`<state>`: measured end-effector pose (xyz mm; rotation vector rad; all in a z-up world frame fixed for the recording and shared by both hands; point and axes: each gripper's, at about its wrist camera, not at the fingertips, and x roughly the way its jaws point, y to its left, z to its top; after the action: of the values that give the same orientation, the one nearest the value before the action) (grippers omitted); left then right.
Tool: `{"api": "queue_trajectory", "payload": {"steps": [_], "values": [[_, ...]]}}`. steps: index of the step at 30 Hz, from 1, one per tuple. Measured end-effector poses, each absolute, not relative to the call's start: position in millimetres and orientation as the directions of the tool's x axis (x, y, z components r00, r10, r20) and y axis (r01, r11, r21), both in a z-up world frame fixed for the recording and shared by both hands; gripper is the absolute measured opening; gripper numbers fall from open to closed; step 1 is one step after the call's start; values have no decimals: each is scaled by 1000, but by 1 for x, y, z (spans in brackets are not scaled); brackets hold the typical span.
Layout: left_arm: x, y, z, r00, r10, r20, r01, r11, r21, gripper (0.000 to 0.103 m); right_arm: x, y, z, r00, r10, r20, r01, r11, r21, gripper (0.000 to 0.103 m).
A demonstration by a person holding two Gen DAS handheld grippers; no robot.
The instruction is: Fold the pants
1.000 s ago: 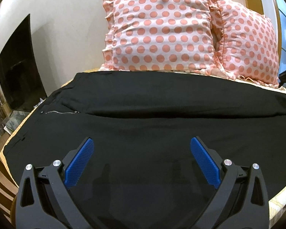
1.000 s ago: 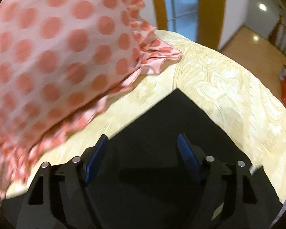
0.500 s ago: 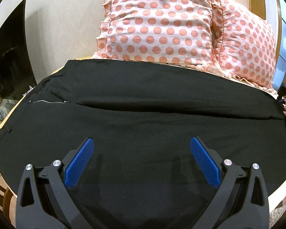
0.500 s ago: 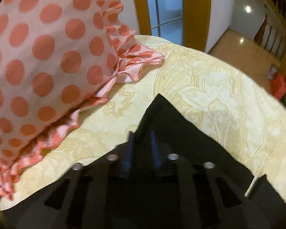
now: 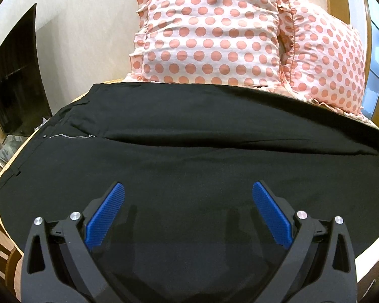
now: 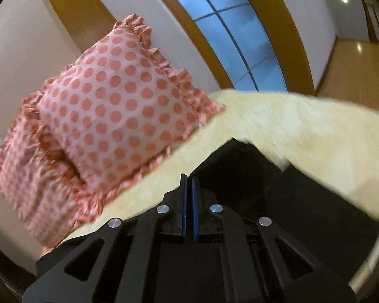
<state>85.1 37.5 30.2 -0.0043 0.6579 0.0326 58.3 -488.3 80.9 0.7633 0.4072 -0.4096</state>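
Observation:
Black pants [image 5: 189, 136] lie spread flat across the bed, waistband and zipper [image 5: 68, 136] at the left, legs running right. My left gripper [image 5: 188, 214] is open with blue pads, hovering just above the near leg. In the right wrist view my right gripper [image 6: 188, 186] is shut on the pants' hem corner [image 6: 240, 166], which is lifted off the cream bedspread [image 6: 290, 121].
Two pink polka-dot pillows [image 5: 209, 32] [image 5: 326, 68] lean against the wall behind the pants; one also shows in the right wrist view [image 6: 113, 116]. A dark TV [image 5: 15, 75] stands at the left. A window with a wooden frame [image 6: 230, 25] is at the right.
My right gripper closed on the far hem corner and lifted it, and the view tilted upward. My left gripper stayed open and shifted slightly over the pants.

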Motion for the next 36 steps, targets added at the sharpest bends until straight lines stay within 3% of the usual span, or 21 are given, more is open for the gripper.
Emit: {"api": "queue_trajectory", "payload": {"steps": [6, 10, 13, 20, 25, 28, 29, 30, 36], "values": [[80, 41, 37, 808, 22, -589, -36, 999, -12, 101, 8, -487, 35, 819, -151, -553, 533, 558, 636, 3], [76, 49, 51, 830, 16, -558, -52, 997, -49, 101, 4, -499, 23, 840, -64, -538, 501, 470, 726, 7], [71, 55, 59, 848, 44, -528, -82, 995, -49, 101, 5, -505, 15, 851, -25, -524, 485, 416, 769, 23], [85, 78, 74, 856, 18, -517, -84, 991, -105, 101, 14, -505, 18, 883, -35, -468, 441, 399, 804, 43], [115, 106, 84, 833, -35, -552, -96, 974, -207, 101, 25, -501, 19, 833, -77, -548, 523, 431, 735, 41], [131, 123, 85, 827, -20, -562, -142, 959, -244, 101, 29, -502, 16, 811, -131, -570, 565, 428, 706, 30], [138, 129, 88, 829, -15, -558, -154, 955, -253, 101, 34, -506, 12, 820, -118, -560, 548, 442, 710, 21], [145, 131, 90, 824, -7, -567, -162, 955, -247, 101, 39, -512, 5, 843, -72, -534, 507, 440, 741, 3], [197, 135, 114, 827, 43, -561, -148, 979, -142, 101, 4, -526, 1, 948, -30, -316, 302, 390, 870, 3]]}}
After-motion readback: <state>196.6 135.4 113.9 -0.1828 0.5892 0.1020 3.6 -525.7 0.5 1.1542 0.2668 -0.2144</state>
